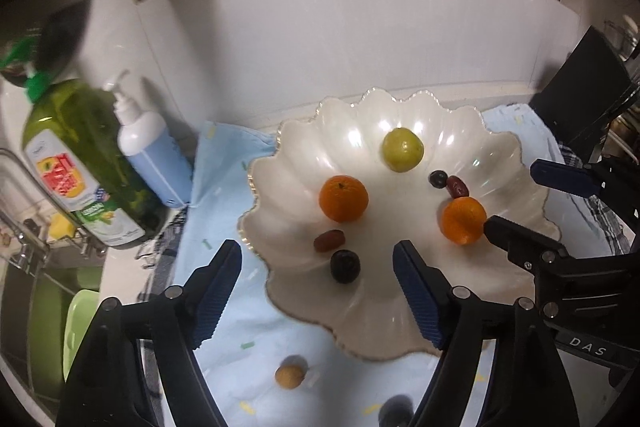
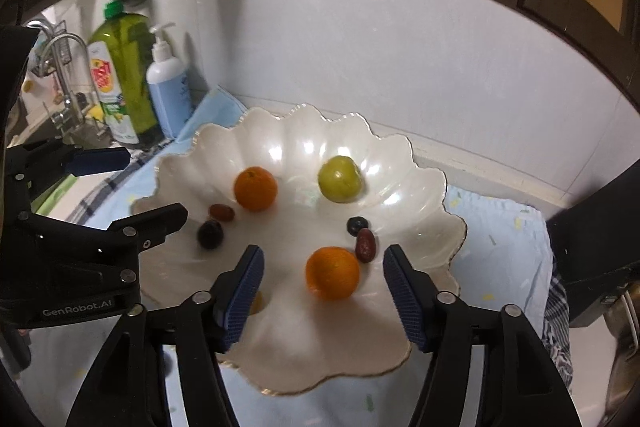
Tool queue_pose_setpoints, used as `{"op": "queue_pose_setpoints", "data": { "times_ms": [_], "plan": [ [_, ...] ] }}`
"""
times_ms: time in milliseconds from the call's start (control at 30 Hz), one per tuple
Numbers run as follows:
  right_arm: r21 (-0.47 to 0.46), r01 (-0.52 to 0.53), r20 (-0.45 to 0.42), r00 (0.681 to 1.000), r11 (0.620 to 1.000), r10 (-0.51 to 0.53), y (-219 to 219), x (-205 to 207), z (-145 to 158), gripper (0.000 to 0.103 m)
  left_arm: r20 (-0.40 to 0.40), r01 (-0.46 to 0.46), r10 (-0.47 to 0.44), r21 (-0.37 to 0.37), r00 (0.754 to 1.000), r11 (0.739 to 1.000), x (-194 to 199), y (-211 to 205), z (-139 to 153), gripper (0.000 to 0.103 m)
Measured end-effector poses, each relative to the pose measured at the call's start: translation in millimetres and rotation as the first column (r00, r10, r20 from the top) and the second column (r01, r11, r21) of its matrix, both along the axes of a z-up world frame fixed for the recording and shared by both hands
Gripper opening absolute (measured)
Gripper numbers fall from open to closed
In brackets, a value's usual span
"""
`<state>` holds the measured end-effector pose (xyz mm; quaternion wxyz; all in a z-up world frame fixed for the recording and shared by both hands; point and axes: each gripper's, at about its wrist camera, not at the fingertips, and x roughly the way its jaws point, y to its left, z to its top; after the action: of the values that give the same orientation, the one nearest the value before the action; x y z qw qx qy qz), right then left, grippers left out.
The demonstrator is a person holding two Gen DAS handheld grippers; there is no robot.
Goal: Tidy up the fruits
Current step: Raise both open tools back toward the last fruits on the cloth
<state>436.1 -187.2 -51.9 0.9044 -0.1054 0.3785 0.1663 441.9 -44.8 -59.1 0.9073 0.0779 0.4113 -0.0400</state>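
Note:
A white scalloped bowl [image 1: 500, 163] [image 2: 420, 195] on a light blue cloth holds two oranges [image 1: 343, 198] [image 1: 463, 219], a green fruit [image 1: 402, 149], two red dates [image 1: 329, 240] [image 1: 457, 185], a dark plum [image 1: 345, 266] and a blueberry [image 1: 438, 179]. My left gripper [image 1: 318, 269] is open and empty over the bowl's near-left rim. My right gripper [image 2: 323, 273] is open, with the near orange [image 2: 332, 271] lying between its fingers, untouched. A small tan fruit [image 1: 290, 375] and a dark fruit [image 1: 394, 409] lie on the cloth [image 1: 248, 307] in front of the bowl.
A green dish-soap bottle [image 1: 76, 155] and a white-and-blue pump bottle [image 1: 154, 155] stand at the left by the wall. A sink with a tap [image 2: 66, 75] lies further left. A dark appliance [image 2: 592, 247] stands at the right.

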Motion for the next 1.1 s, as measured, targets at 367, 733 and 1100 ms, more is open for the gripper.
{"op": "queue_pose_setpoints", "data": {
  "times_ms": [367, 733, 1100],
  "plan": [
    [0.052, -0.018, 0.115, 0.993, 0.999, 0.012, 3, -56, 35, 0.074, 0.107, -0.064, 0.067, -0.028, 0.992, 0.998, -61, 19, 40, 0.090],
    [0.080, -0.069, 0.199, 0.979, 0.994, 0.052, 13, -111, 52, 0.077, 0.179, -0.098, 0.101, -0.028, 0.979, 0.995, -123, 31, 60, 0.090],
    [0.122, -0.079, 0.222, 0.974, 0.989, 0.051, 26, -151, 52, 0.077, 0.272, -0.096, 0.090, 0.012, 0.958, 0.995, -174, 47, 64, 0.090]
  ]
}}
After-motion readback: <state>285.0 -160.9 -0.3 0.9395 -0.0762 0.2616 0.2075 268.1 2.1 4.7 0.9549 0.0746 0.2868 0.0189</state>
